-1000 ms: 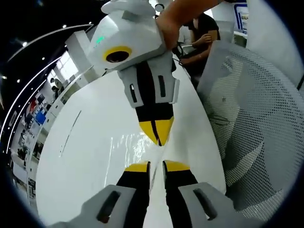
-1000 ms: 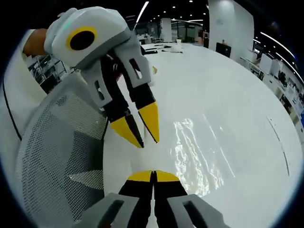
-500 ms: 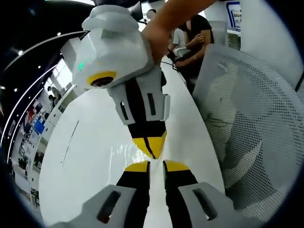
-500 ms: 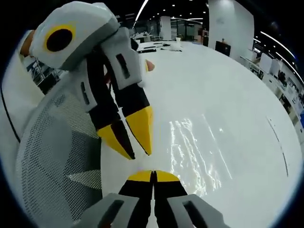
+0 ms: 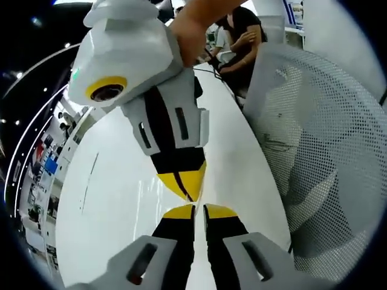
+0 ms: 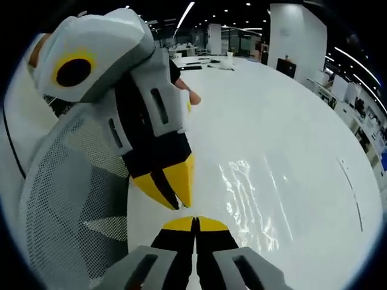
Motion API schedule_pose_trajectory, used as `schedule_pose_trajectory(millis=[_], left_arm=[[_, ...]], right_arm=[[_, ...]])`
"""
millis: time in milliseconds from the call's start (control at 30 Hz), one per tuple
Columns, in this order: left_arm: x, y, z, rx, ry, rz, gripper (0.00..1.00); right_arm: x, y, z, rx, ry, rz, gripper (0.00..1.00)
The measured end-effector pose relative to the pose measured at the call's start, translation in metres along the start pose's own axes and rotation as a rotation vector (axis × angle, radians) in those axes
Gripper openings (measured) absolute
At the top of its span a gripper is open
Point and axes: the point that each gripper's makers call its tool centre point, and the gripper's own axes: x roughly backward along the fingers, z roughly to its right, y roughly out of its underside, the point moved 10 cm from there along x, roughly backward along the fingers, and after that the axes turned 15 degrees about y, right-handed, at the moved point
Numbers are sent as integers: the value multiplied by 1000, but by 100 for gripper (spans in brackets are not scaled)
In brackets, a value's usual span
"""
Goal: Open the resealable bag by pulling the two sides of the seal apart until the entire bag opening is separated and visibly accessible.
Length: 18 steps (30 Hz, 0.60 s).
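The clear resealable bag (image 6: pixel 254 193) lies flat on the white table (image 6: pixel 290 109) and shows only as glossy streaks. In the left gripper view the bag (image 5: pixel 148 190) glints just left of the jaws. My left gripper (image 5: pixel 199 210) has its yellow-tipped jaws drawn almost together, with a thin slit between them. My right gripper (image 5: pixel 187 192) comes down from above, shut, tip to tip with it. In the right gripper view my right gripper (image 6: pixel 195 222) is shut and the left gripper (image 6: pixel 172 196) points down at it. Whether clear film sits between either pair of jaws is not visible.
A white mesh chair back (image 5: pixel 314 151) stands close along the table's edge, also seen as the chair (image 6: pixel 66 199). People (image 5: pixel 242 42) sit at the table's far end. Small items (image 6: pixel 224 60) lie far across the table. A hand (image 5: pixel 187 30) holds the right gripper.
The left gripper's jaws have come together from clearly open to nearly touching. The two grippers have moved closer, now tip to tip. The right gripper stayed shut.
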Motion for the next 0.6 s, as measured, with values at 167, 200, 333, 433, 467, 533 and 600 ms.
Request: schedule_pose_trajectory(millis=[167, 200, 333, 433, 467, 533, 600], left_arm=[[-3, 1, 0, -2, -4, -30, 4], [-3, 1, 0, 7, -5, -29, 5], [-5, 3, 1, 21, -10, -36, 4], [-6, 5, 2, 29, -9, -51, 4], [-6, 6, 2, 29, -10, -51, 4], [-6, 7, 2, 39, -9, -55, 3], [-6, 8, 1, 38, -10, -62, 3]], right_arm=[[2, -2, 4, 2, 19, 13, 0], [3, -3, 4, -1, 26, 15, 0], [4, -5, 5, -2, 44, 30, 0], [3, -6, 7, -5, 66, 34, 0], [3, -7, 7, -10, 77, 34, 0], [3, -8, 8, -18, 84, 33, 0], [3, -9, 9, -24, 94, 29, 0]])
